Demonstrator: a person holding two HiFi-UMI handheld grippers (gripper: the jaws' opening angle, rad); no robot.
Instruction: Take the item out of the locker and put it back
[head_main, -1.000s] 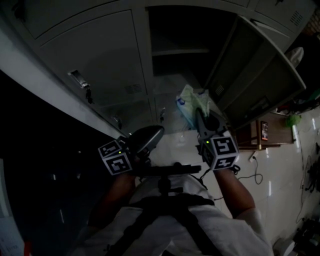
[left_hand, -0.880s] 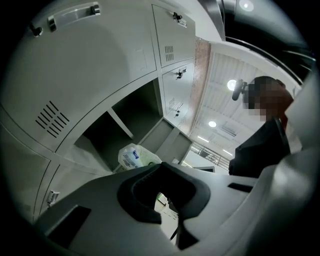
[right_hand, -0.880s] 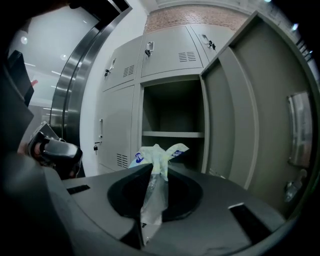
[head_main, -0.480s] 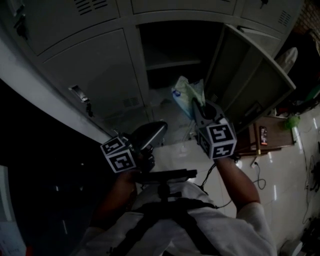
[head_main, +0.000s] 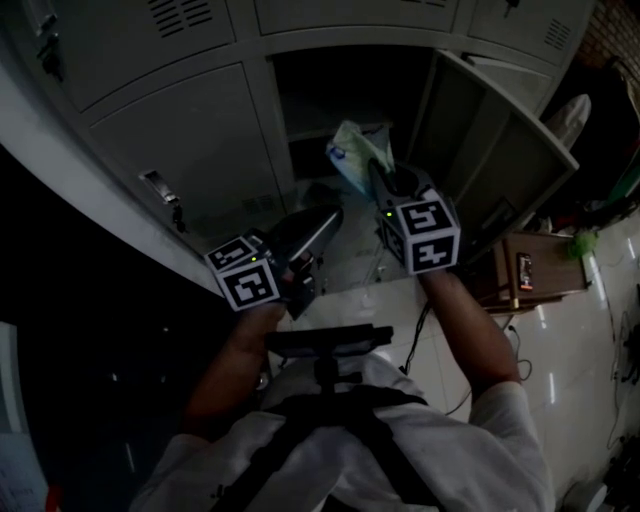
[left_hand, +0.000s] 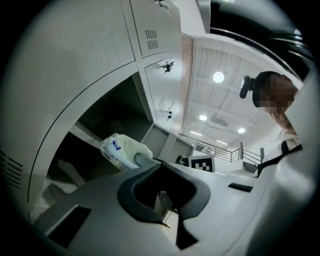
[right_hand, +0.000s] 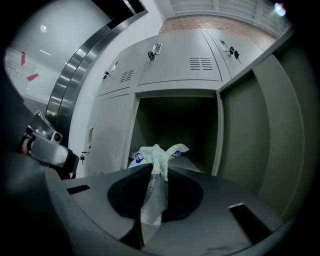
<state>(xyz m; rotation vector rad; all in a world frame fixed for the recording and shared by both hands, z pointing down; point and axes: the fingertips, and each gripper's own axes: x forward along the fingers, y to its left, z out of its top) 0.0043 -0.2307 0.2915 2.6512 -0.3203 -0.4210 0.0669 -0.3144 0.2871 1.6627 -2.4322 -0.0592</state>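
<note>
While the right gripper (head_main: 380, 180) is held up in front of the open locker compartment (head_main: 340, 95), its jaws are seen drawn to a narrow slit and clamped on the twisted neck of a pale plastic bag (head_main: 352, 150) with blue print. The bag is carried in the air just beyond the fingertips, before the lower part of the dark opening; whether it has crossed the threshold cannot be told. Its long axis is laid along the line of the jaws: the thin clear neck is pinched between them and trails back toward the gripper body, the knot is set at the tips, and the fuller, crumpled end is pointed away toward the compartment. In the right gripper view the bag is centred against the opening, with the swung-out door (head_main: 505, 150) to its right and closed doors (head_main: 190, 150) with latches to its left. The left gripper (head_main: 322, 222) is held lower and to the left, well apart from the bag, pointed up toward the same opening; its jaws are brought together and nothing is gripped between them. A glossy floor (head_main: 560, 330) is seen below, with a wooden stand (head_main: 520, 270) beside the door
</note>
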